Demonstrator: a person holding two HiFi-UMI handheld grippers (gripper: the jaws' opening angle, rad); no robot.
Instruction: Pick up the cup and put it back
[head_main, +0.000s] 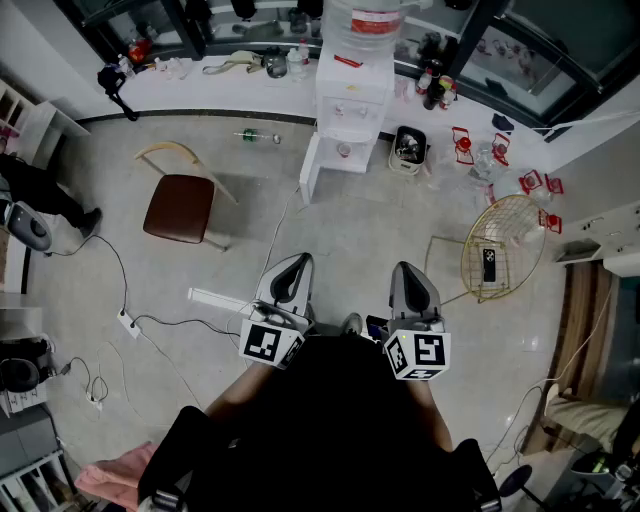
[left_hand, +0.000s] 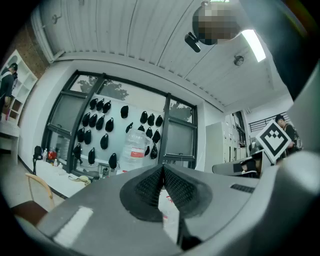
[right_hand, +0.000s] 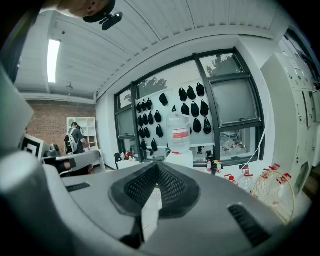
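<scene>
A: Anything done yet?

B: Nothing, I'd judge. The left gripper (head_main: 296, 262) and right gripper (head_main: 405, 270) both have their jaws pressed together on nothing, well short of the water dispenser (head_main: 350, 110).

A: And the cup?

B: I can't pick it out for sure (perhaps the small thing (head_main: 343, 150) in the dispenser's tap bay). Pick-up and return are both left.

Floor (head_main: 350, 230) ahead open — chair (head_main: 180, 205) left, dispenser (head_main: 350, 100) beyond.
</scene>
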